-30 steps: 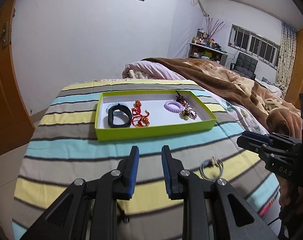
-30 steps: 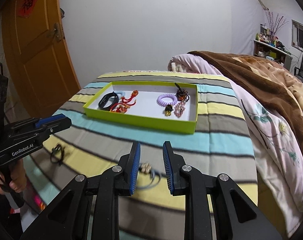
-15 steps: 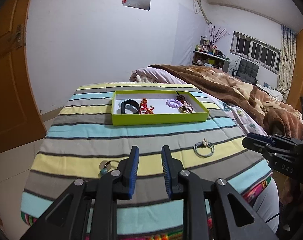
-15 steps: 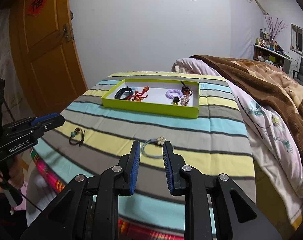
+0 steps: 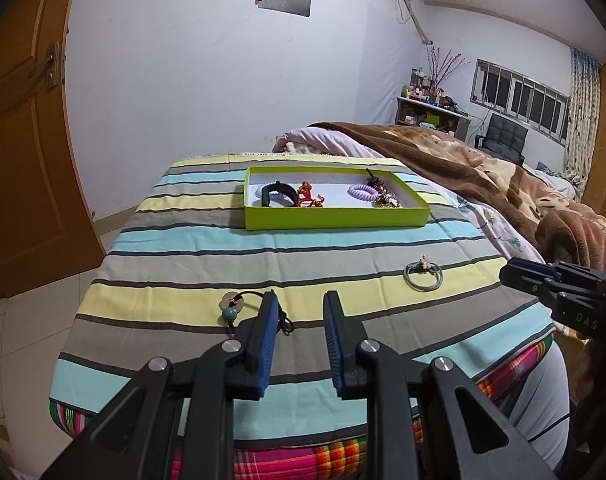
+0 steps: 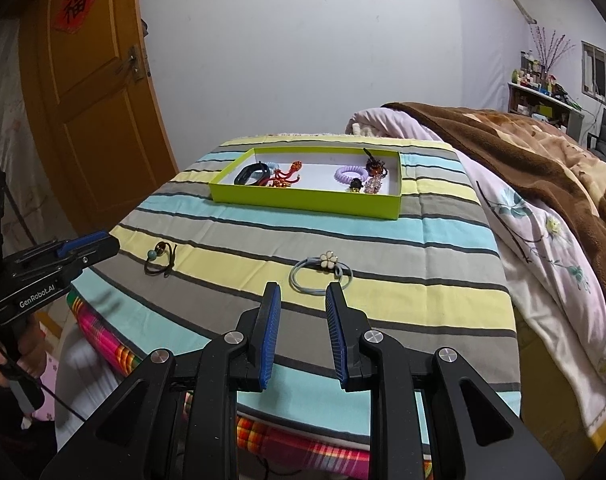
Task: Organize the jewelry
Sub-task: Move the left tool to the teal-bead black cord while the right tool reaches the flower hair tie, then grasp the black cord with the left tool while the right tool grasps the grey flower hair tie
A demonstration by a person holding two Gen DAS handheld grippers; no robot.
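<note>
Left wrist view: left gripper (image 5: 299,300) spread, empty; dark cord bracelet with teal bead (image 5: 239,308) lies just left of its tips, outside the green tray (image 5: 335,216). Risk: thin cord slips or snags striped cloth (image 5: 183,256).

Right wrist view: right gripper (image 6: 301,292) spread, empty; grey elastic hair tie with enamel flower (image 6: 321,270) just beyond, flat, hard to pinch.

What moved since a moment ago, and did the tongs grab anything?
Both tongs, left and right, drew back from the green tray toward the near edge of the striped cloth. Neither grabbed anything; both stayed open. The flower hair tie and bead cord stayed put.
</note>
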